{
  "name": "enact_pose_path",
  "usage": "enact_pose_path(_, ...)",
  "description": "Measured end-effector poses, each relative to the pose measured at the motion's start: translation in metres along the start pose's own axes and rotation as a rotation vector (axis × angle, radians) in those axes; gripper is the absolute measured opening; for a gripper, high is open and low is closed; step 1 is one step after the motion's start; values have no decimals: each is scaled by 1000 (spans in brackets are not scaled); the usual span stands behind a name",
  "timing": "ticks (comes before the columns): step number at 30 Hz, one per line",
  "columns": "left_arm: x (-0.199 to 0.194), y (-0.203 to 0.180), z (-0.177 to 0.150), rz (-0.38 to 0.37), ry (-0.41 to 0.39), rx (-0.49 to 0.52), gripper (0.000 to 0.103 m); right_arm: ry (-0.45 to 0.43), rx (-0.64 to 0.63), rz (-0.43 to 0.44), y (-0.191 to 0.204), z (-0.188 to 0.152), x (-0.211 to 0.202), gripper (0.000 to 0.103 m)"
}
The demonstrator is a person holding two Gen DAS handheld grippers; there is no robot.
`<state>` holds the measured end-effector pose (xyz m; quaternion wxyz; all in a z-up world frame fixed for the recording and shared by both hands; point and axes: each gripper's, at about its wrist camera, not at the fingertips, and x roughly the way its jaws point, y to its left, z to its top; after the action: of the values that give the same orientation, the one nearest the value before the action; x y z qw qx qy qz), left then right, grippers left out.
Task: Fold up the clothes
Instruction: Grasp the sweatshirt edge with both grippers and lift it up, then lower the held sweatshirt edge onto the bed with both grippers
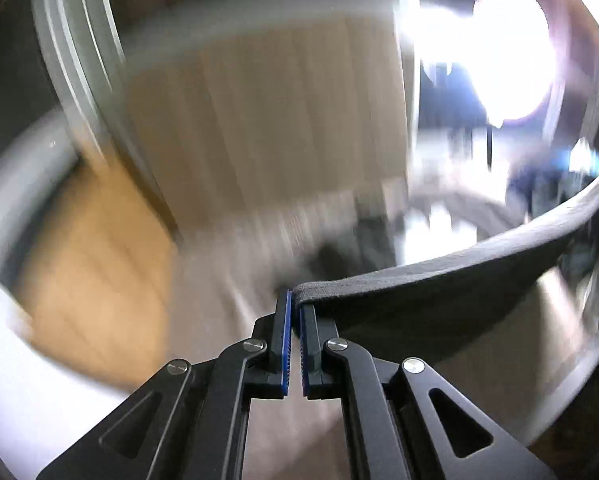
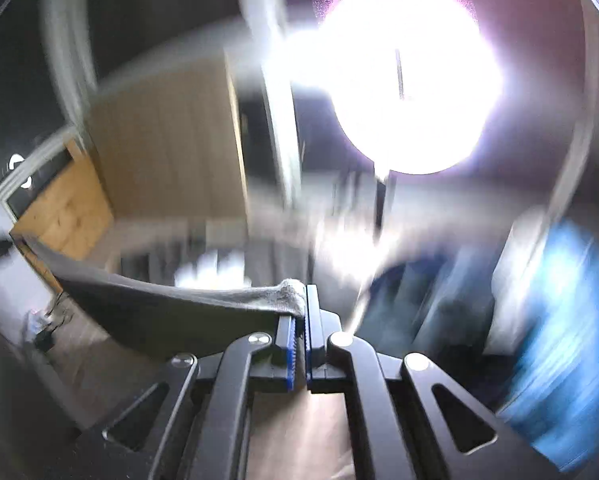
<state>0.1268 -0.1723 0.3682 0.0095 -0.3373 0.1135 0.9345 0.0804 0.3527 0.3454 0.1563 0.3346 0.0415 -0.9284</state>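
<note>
While the room behind smears into blur, the left gripper (image 1: 294, 304) pinches one corner of a dark grey garment (image 1: 439, 296) (its hem stretched taut in the air), and the right gripper (image 2: 300, 300) clamps the opposite corner.

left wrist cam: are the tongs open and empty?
No, the left tongs are shut on an edge of the dark grey garment, which stretches off to the right.
</note>
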Motion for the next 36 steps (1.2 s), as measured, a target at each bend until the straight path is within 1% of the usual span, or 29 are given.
enact_pose_path(2,-69,10,39,68,-99,71,3,-129,-113,-48,18,60,-73,3)
enact_pose_path(4,-112,11,54,113,-123,128,3,-152,-193,-92,32,78,-112,3)
enact_pose_path(5,-132,10,55,130,-132,155,3,-149,-234,-117,39,77,-123,3)
enact_pose_path(7,-153,3,47,152,-113,201,3,-143,-313,-168,52,73,-144,3)
enact_pose_path(9,-159,-11,25,168,-60,257,3,-101,-335,-162,58,54,-147,3)
enact_pose_path(11,-150,-25,-9,139,24,297,3,-16,-363,-148,61,19,-135,3)
enact_pose_path(13,-129,-42,-49,107,124,332,3,75,-384,-130,63,-20,-117,3)
enact_pose_path(15,-99,-61,-104,64,254,362,3,180,-371,-81,62,-70,-93,3)
enact_pose_path(16,-84,-68,-134,32,317,363,3,243,-364,-51,63,-100,-77,3)
enact_pose_path(17,-67,-76,-166,-4,385,359,3,291,-355,-27,64,-125,-61,3)
enact_pose_path(20,-24,-90,-250,-91,540,313,3,424,-296,59,65,-210,-21,3)
enact_pose_path(23,7,-101,-315,-111,650,253,3,520,-226,112,69,-271,16,3)
enact_pose_path(26,25,-112,-354,-153,702,212,3,591,-210,134,74,-319,41,3)
enact_pose_path(28,31,-120,-368,-158,714,210,3,622,-186,149,74,-336,50,3)
enact_pose_path(30,33,-122,-374,-163,722,202,3,629,-189,141,75,-345,45,3)
enact_pose_path(32,32,-123,-376,-169,722,193,3,629,-171,144,68,-347,43,3)
enact_pose_path(36,25,-121,-376,-169,716,190,3,611,-160,147,64,-340,35,3)
